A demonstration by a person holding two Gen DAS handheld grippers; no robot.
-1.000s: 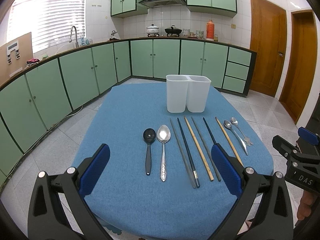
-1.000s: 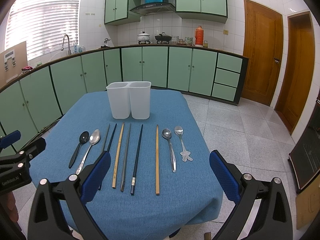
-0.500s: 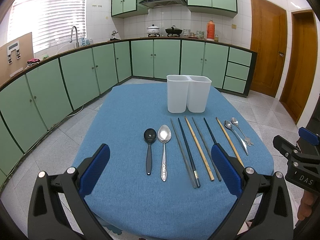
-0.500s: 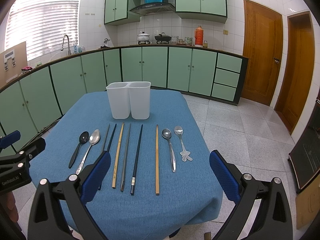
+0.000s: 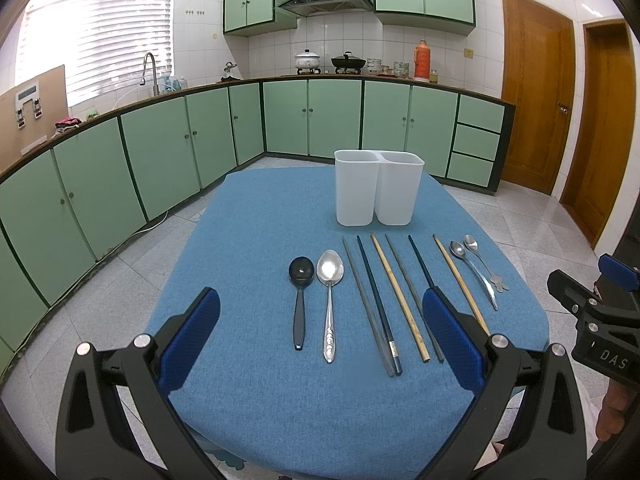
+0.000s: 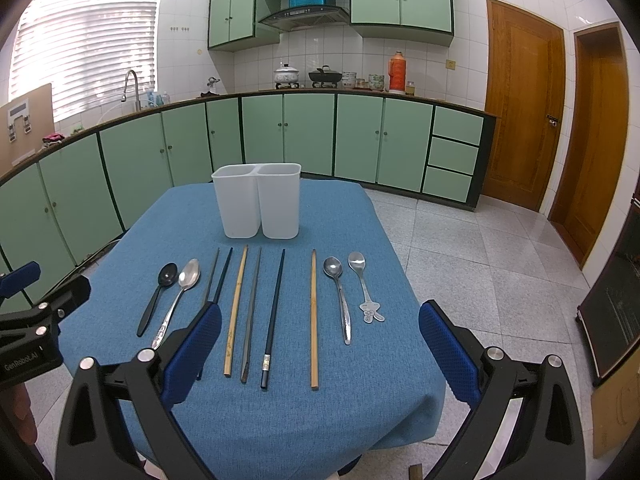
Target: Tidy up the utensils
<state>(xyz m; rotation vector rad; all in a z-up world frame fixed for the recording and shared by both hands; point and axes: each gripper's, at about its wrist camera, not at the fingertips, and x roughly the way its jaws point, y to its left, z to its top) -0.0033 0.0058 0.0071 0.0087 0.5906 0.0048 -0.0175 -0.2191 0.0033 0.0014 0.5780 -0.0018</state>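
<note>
The left hand-held gripper [image 5: 320,336] hovers released above the near edge of the blue-covered tabletop [image 5: 248,232], its blue pads wide apart with nothing between them. The right hand-held gripper [image 6: 320,340] hangs likewise released over the near right part of the tabletop, grasping nothing.

The utensils lie in a row across the middle of the tabletop, handles toward the near edge. From the left edge comes a black spoon [image 5: 300,296], then just beside it a large silver spoon [image 5: 329,300]. Next lie a grey chopstick [image 5: 366,304] and a dark blue chopstick [image 5: 378,304], close together and almost touching at their near ends. Then follow a bamboo chopstick [image 5: 400,300], a second grey chopstick [image 5: 412,296] and a second dark chopstick [image 6: 274,316], whose near part the left gripper's pad hides in the left wrist view. Set a little apart is a second bamboo chopstick [image 6: 314,316]. Nearest the right edge lie a small silver spoon [image 6: 340,300] and, just beside it, a small spoon with a figure-shaped handle end [image 6: 364,288].

Behind the row, toward the far edge, stands a white two-compartment holder [image 5: 378,188], upright; its insides cannot be seen from here.
</note>
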